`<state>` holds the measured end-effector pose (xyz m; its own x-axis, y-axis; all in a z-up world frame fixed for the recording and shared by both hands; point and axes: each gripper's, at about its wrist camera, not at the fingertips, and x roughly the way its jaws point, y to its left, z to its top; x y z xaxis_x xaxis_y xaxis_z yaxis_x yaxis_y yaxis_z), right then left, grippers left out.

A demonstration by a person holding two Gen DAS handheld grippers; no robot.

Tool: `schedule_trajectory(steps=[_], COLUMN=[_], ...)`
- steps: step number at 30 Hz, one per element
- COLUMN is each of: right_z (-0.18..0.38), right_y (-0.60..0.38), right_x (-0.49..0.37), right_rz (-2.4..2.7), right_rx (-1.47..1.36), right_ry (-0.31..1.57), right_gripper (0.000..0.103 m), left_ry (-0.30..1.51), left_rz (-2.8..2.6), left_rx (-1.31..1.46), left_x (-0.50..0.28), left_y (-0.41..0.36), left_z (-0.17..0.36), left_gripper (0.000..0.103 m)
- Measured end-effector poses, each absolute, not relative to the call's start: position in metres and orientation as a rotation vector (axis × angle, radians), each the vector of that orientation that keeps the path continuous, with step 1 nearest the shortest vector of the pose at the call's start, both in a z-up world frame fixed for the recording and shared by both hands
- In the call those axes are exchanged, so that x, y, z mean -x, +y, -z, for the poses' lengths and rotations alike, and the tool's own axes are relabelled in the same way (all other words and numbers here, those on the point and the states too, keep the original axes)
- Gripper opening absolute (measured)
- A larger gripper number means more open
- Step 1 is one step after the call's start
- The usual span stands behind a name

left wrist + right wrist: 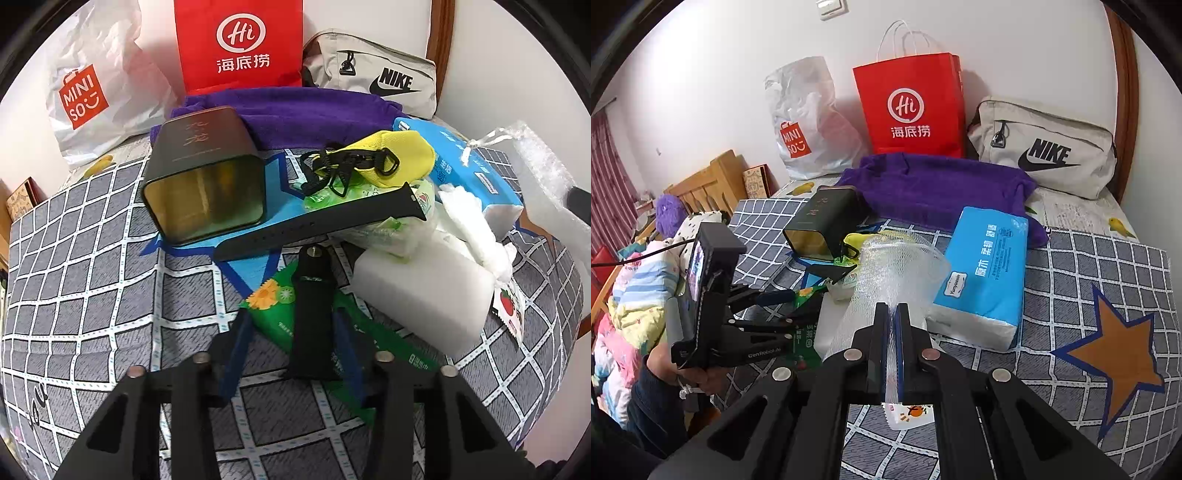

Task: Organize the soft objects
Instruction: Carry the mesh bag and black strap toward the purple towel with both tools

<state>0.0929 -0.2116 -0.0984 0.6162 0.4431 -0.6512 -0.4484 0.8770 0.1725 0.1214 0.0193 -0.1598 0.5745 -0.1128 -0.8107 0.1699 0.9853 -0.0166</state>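
My left gripper (291, 350) points down at a black folded mini tripod (314, 306) that lies on a green wipes packet (269, 306). The tripod sits between the jaws; the right pad (349, 354) meets it, while the left pad (234, 354) stands apart from it. My right gripper (894, 310) is shut on a clear bubble-wrap bag (897, 266), which it holds up over the bed. Around them lie a white foam block (421, 295), a black watch strap (321, 225), a yellow pouch (402, 151), a blue tissue pack (986, 269) and a purple towel (938, 188).
A dark tin (203, 181) lies on its side on the checked bedspread (92, 295). Against the wall stand a Miniso bag (801, 125), a red paper bag (912, 107) and a Nike bag (1045, 147). A hand (698, 373) holds the left gripper beside piled bedding.
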Motion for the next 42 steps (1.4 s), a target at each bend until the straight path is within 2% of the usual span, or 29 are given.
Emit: schedule_trajectory(steps=[2, 5, 7, 10, 16, 18, 22, 23, 28, 30, 31, 42], right_z=[0.098, 0.093, 0.091, 0.086, 0.078, 0.078, 0.081, 0.082, 0.084, 0.084, 0.084, 0.092], right_y=[-0.212, -0.211, -0.211, -0.21, -0.208, -0.208, -0.208, -0.209, -0.21, -0.211, -0.212, -0.213], right_x=[-0.095, -0.096, -0.098, -0.099, -0.101, -0.101, -0.102, -0.102, -0.104, -0.105, -0.106, -0.114], right_rz=[-0.512, -0.51, -0.507, -0.505, -0.509, -0.512, -0.515, -0.518, -0.523, -0.523, -0.524, -0.538], right_rx=[0.002, 0.007, 0.01, 0.014, 0.028, 0.025, 0.028, 0.026, 0.017, 0.012, 0.009, -0.011], right_ry=[0.748, 0.743, 0.742, 0.74, 0.732, 0.733, 0.738, 0.741, 0.746, 0.745, 0.746, 0.768], right_gripper=[0.004, 0.004, 0.004, 0.004, 0.004, 0.004, 0.004, 0.004, 0.004, 0.004, 0.004, 0.004], left_ry=[0.949, 0.956, 0.956, 0.951, 0.992, 1.002, 1.0, 1.0, 1.005, 0.999, 1.001, 1.011], left_rz=[0.15, 0.173, 0.173, 0.179, 0.188, 0.186, 0.177, 0.181, 0.196, 0.21, 0.217, 0.224], left_rx=[-0.062, -0.027, -0.033, -0.017, -0.009, 0.01, 0.007, 0.003, -0.038, -0.041, -0.044, -0.028], left_x=[-0.122, -0.121, -0.12, -0.118, -0.122, -0.123, -0.123, -0.124, -0.131, -0.132, -0.132, -0.134], left_y=[0.023, 0.03, 0.031, 0.035, 0.036, 0.038, 0.04, 0.039, 0.029, 0.028, 0.027, 0.028], left_z=[0.158, 0.153, 0.151, 0.143, 0.148, 0.152, 0.154, 0.154, 0.156, 0.156, 0.156, 0.158], left_gripper=[0.023, 0.02, 0.011, 0.007, 0.008, 0.011, 0.036, 0.037, 0.037, 0.028, 0.02, 0.022])
